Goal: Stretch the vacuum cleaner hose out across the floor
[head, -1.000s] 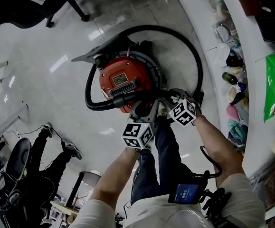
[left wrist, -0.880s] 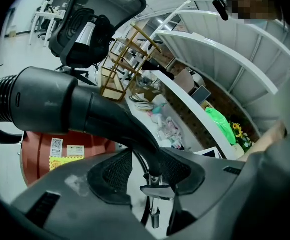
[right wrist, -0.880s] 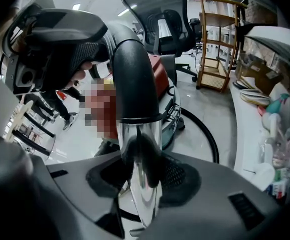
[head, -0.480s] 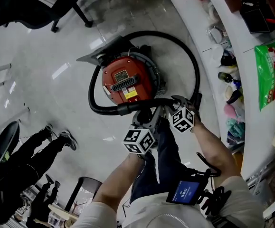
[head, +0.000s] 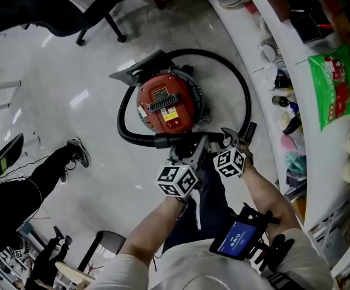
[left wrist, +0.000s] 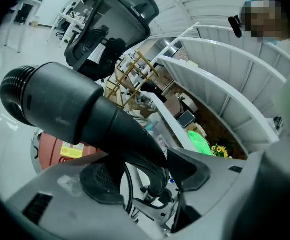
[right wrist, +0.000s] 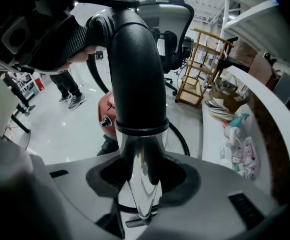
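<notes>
Black hose (head: pixel 248 98) loops red canister (head: pixel 162 110) | left gripper (head: pixel 188 147) just opening, cuff (left wrist: pixel 79 116) loose between; right gripper (head: pixel 228 139) clamps chrome tube (right wrist: pixel 140 176) | risk: cuff sags (single grip), tube twists free.

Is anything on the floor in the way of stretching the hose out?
The hose loops around the red vacuum body; a chair base stands beyond it and a bystander's shoe lies at left. The floor between looks free.

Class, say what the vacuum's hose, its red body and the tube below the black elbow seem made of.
Hose: probably flexible black plastic, matt and ribbed. Red body: glossy, catching highlights; plastic or painted metal, hard to say. Wand tube: polished metal, chrome-like, mirroring its surroundings.
</notes>
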Demonstrator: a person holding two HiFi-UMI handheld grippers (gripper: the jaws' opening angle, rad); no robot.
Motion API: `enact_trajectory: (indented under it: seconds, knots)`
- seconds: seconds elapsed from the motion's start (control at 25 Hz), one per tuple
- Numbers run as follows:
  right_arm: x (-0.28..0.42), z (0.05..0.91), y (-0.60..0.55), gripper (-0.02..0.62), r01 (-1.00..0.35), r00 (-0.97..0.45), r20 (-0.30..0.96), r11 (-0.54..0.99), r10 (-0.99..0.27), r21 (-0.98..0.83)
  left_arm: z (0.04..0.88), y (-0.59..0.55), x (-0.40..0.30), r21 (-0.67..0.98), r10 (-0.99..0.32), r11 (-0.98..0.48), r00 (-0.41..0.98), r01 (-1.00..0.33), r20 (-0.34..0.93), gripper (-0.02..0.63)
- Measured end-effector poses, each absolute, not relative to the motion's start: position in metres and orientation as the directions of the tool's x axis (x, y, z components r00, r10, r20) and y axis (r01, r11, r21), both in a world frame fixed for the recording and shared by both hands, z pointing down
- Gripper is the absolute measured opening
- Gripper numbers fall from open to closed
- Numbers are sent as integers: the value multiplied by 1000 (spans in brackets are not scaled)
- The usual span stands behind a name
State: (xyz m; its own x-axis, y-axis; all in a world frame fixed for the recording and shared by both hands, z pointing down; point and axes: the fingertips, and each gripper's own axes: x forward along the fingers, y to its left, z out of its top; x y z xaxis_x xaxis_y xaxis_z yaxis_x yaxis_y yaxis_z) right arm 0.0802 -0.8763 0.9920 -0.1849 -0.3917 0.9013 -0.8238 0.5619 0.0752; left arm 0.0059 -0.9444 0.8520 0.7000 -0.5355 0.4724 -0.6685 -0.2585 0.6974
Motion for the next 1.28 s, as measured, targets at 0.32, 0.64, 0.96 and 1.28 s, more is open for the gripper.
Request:
enact_trajectory:
  seconds: [0.32,0.64,0.96,1.28]
  knots:
    - [71,901,-877,153,-855,-168,844,501,-509,132,772,-962,-4,724,-600,-306,716,-618,357,252]
    - [44,806,-884,153,-851,-212,767,500,-606,160,693,-987,-31,763,-695,-289,675,-578,249,259]
    - [5,716,-901,153,-854,-270,675,495,-686,162,619,-1024,-66,773,-787,-263,592,-577,174,276]
    - [-11,656,-914,153,-849,-326,617,509,-716,142,561,-1041,-78,771,-820,-259,554,-582,143,278]
